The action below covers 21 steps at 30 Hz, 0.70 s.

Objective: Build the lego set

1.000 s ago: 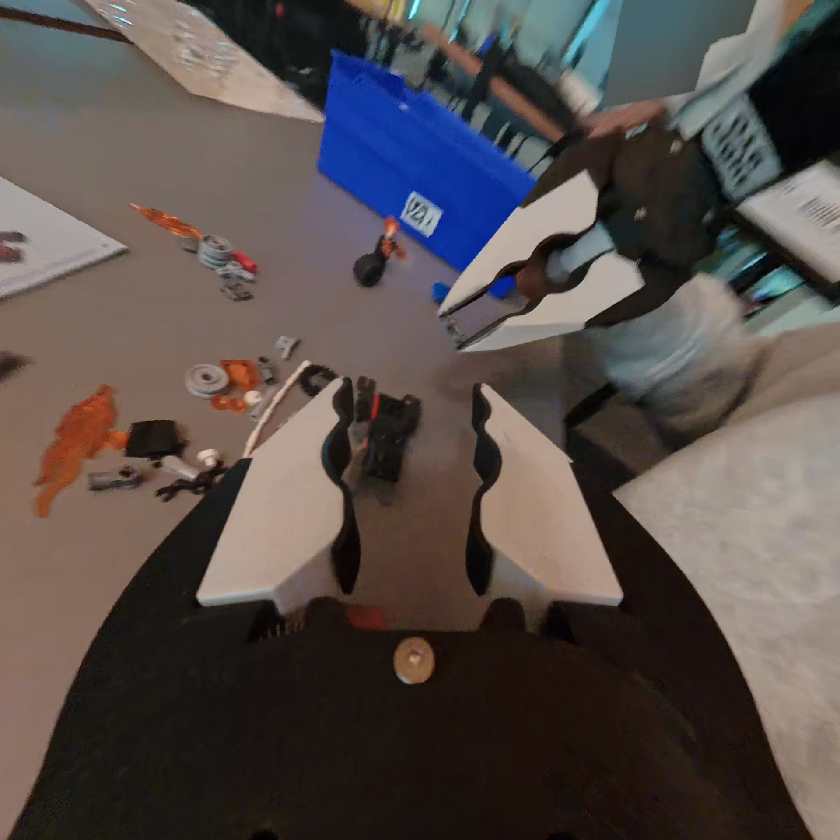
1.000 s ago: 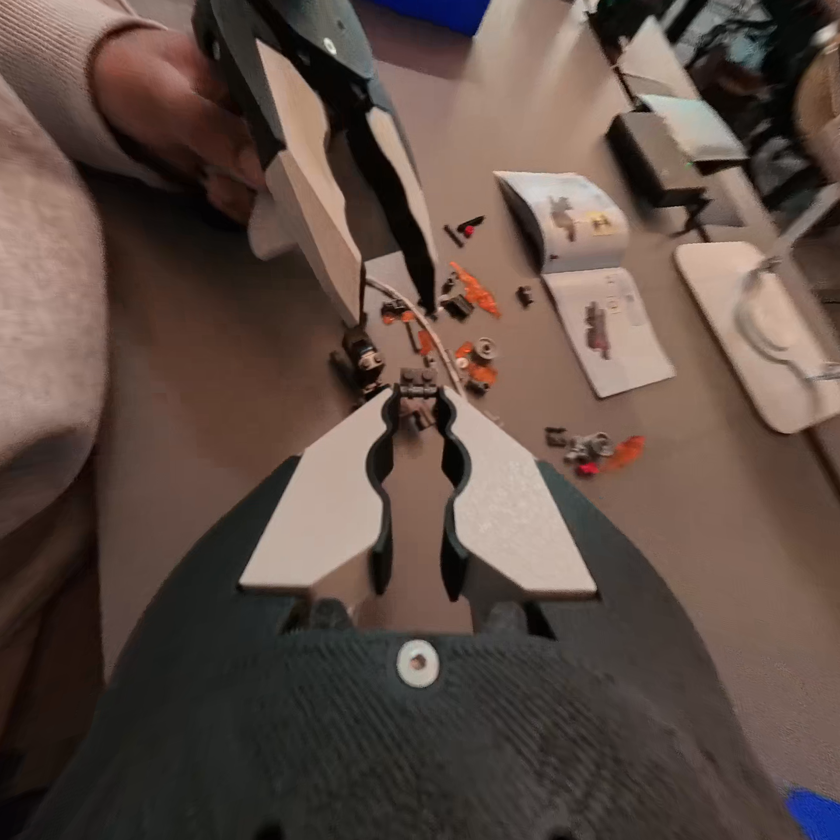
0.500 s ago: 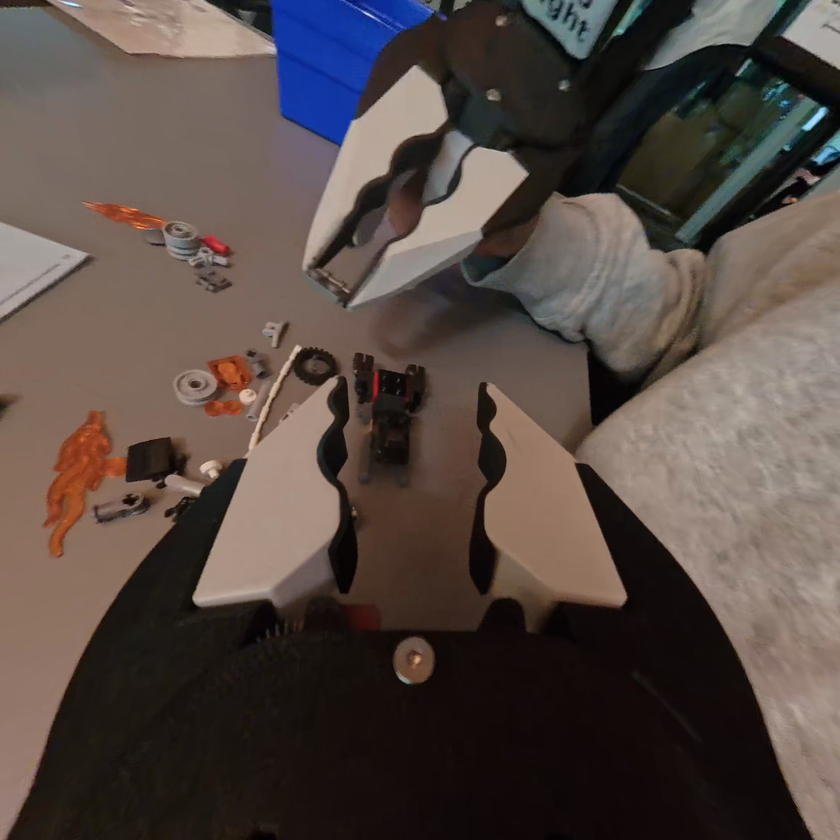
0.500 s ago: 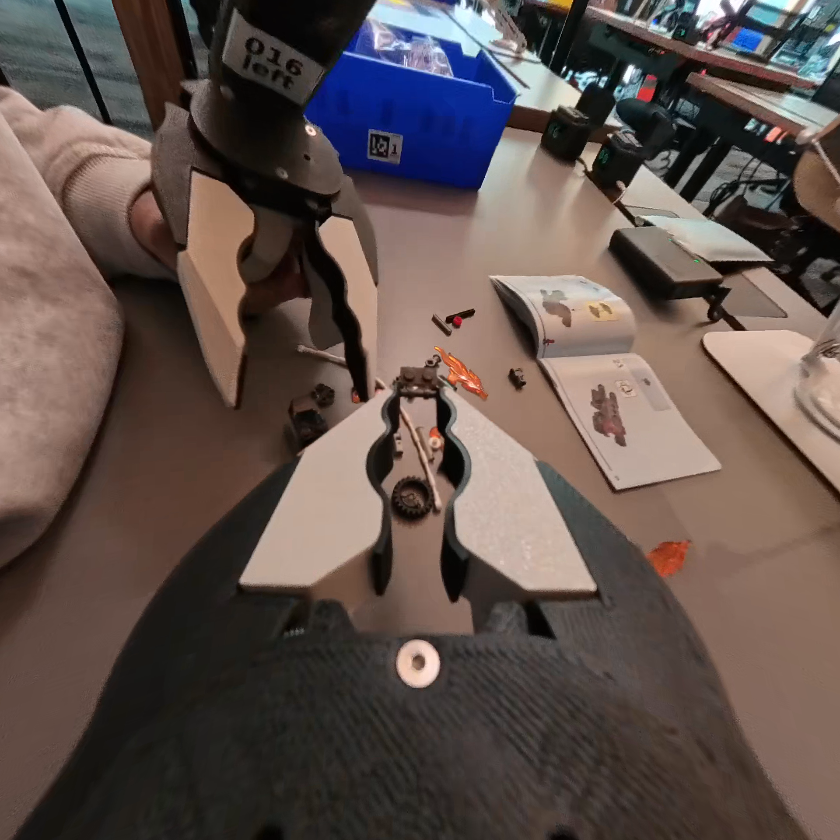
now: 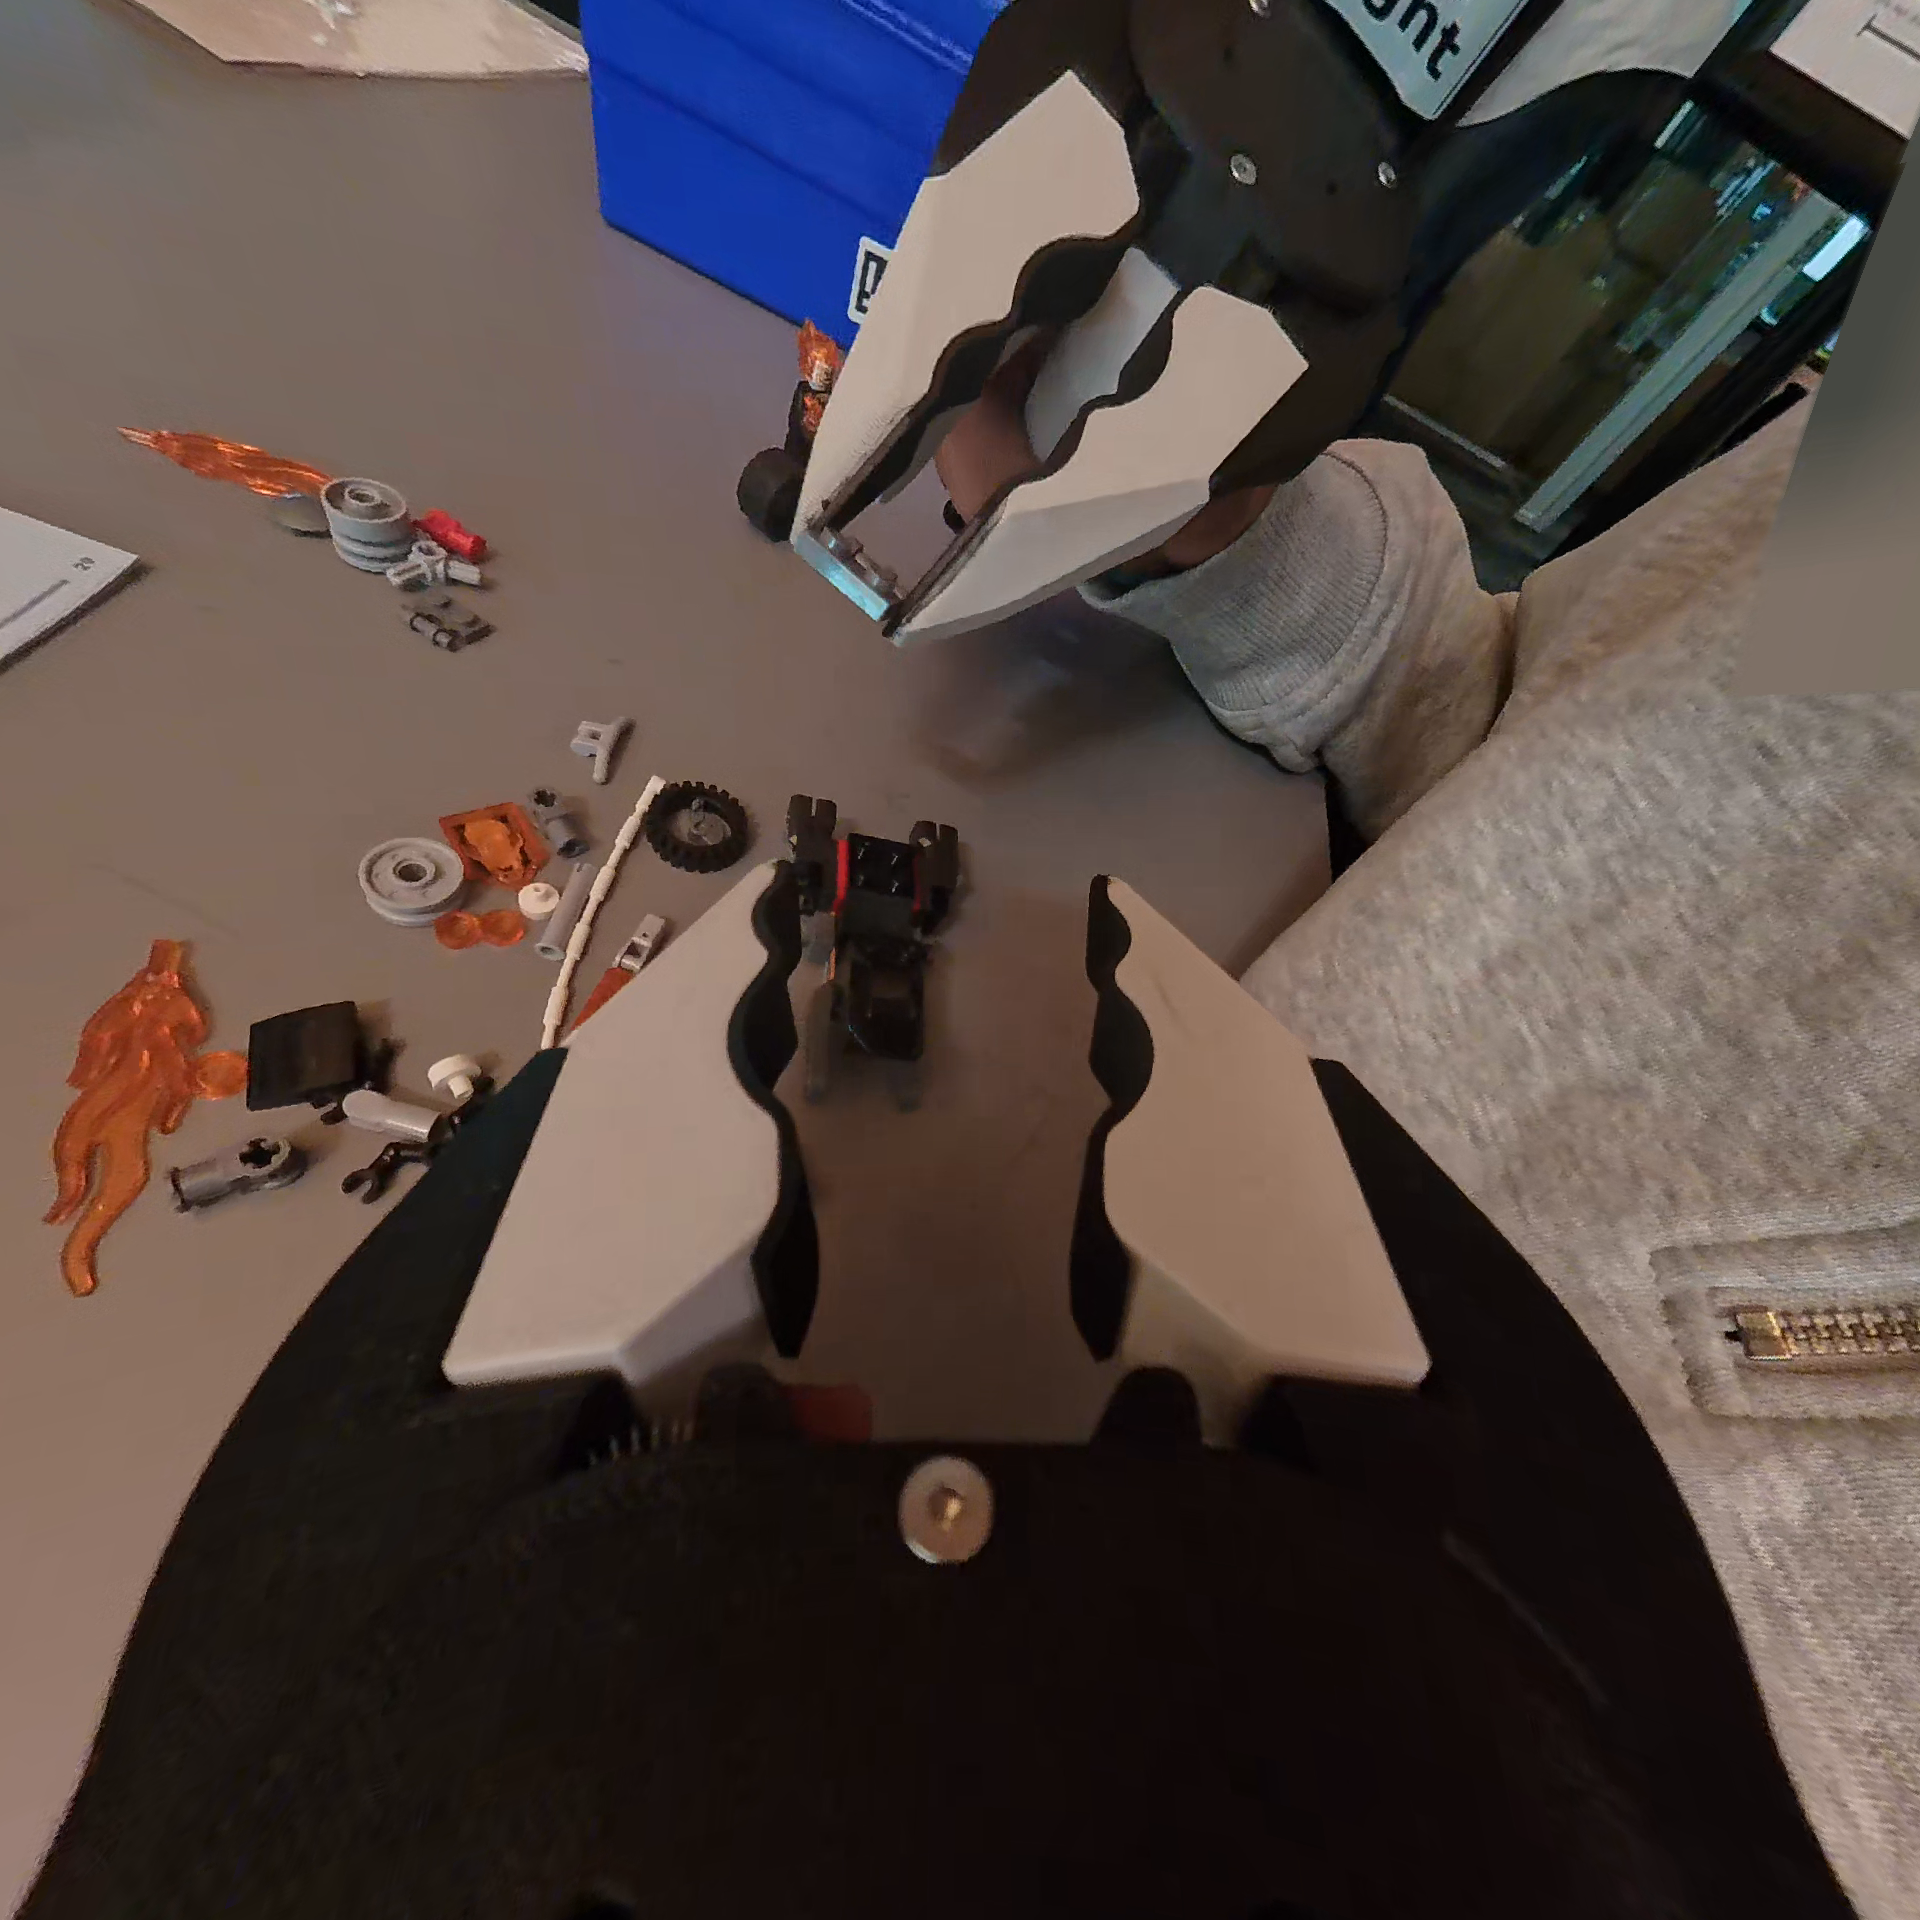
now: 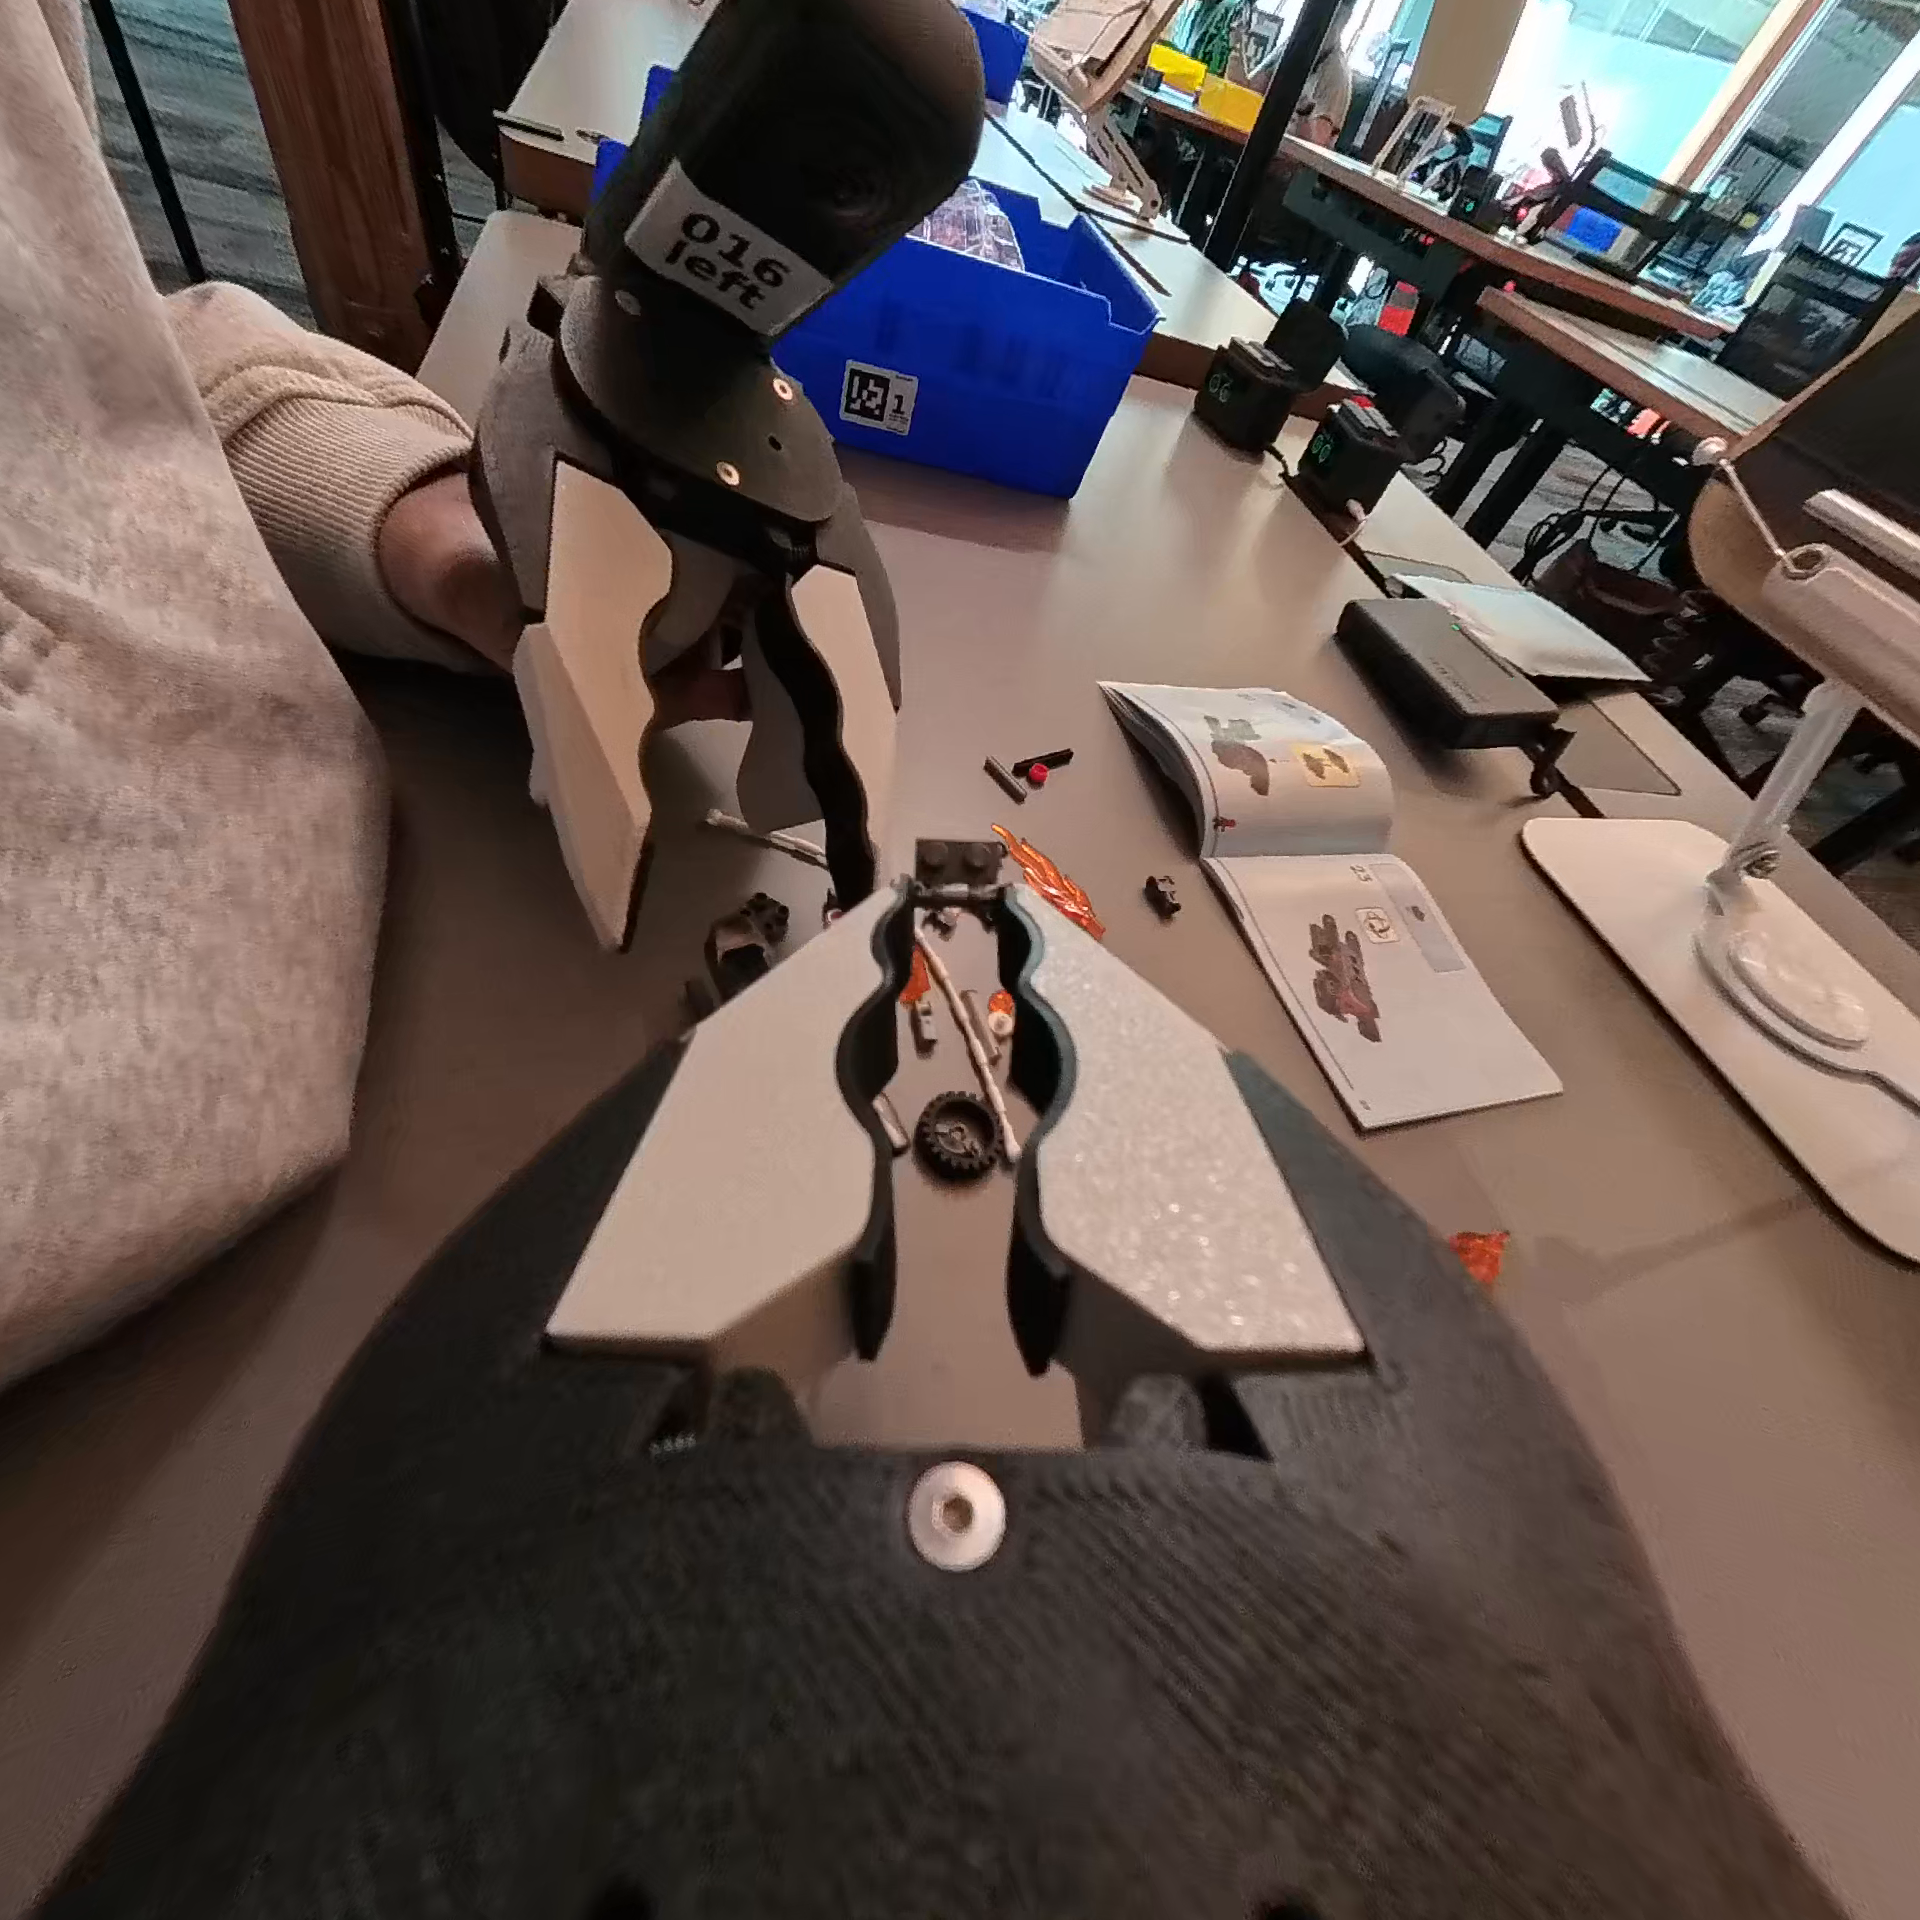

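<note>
A small black and red lego build (image 5: 878,956) lies on the grey table (image 5: 312,312). My left gripper (image 5: 935,883) is open and empty, its fingertips on either side of the build, the left one close to it. My right gripper (image 6: 951,891) is shut on a small dark grey plate (image 6: 958,862), held in the air. It also shows in the left wrist view (image 5: 857,577), above and beyond the build, with the plate (image 5: 847,566) at its tips. The build (image 6: 748,930) shows below the left gripper (image 6: 732,914).
Loose parts lie left of the build: a black tyre (image 5: 696,826), grey wheels (image 5: 410,878), orange flame pieces (image 5: 130,1081). A minifigure (image 5: 810,395) stands before a blue bin (image 5: 758,135). An open booklet (image 6: 1351,914) and a white lamp base (image 6: 1704,997) lie to the right. The tips of one gripper are about 6 cm away from the tips of the other.
My right gripper, still holding the grey plate, has swung in from the right and now hangs closer over the build. My left gripper stays open around the build.
</note>
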Tool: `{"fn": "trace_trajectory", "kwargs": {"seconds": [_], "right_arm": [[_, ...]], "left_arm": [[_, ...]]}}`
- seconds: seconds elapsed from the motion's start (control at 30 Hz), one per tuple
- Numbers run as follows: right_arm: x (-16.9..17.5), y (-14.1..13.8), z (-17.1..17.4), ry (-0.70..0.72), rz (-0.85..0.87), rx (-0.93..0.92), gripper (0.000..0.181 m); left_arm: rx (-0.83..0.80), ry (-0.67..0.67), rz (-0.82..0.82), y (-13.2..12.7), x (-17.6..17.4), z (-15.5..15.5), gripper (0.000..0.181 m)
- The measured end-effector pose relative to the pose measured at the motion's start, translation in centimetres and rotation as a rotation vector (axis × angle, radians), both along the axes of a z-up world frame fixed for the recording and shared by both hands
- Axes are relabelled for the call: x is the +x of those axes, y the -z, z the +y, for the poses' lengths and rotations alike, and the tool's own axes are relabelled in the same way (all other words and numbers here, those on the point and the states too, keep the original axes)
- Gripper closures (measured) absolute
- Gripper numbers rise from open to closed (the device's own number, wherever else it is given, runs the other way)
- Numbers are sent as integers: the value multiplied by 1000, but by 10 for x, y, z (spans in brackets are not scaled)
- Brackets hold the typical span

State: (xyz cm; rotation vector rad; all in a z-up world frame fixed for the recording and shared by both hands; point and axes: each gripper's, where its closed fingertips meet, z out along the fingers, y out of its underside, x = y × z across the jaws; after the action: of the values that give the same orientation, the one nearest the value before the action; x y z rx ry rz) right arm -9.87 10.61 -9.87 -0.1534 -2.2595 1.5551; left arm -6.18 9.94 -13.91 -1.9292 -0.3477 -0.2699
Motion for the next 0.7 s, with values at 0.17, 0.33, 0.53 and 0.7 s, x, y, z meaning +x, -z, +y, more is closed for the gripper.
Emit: {"fn": "trace_trajectory", "kwargs": {"seconds": [0.17, 0.33, 0.53, 0.7], "right_arm": [[-2, -1, 2, 7, -6, -10, 168], [-4, 1, 4, 11, -19, -16, 168], [-5, 1, 5, 10, -27, -23, 168], [-5, 0, 5, 8, -34, -32, 168]], "left_arm": [[-2, -1, -5, 0, 0, 0, 127], [5, -3, -14, 0, -1, 0, 127], [3, -8, -24, 1, -2, 0, 127], [3, -15, -31, 1, -4, -1, 127]]}}
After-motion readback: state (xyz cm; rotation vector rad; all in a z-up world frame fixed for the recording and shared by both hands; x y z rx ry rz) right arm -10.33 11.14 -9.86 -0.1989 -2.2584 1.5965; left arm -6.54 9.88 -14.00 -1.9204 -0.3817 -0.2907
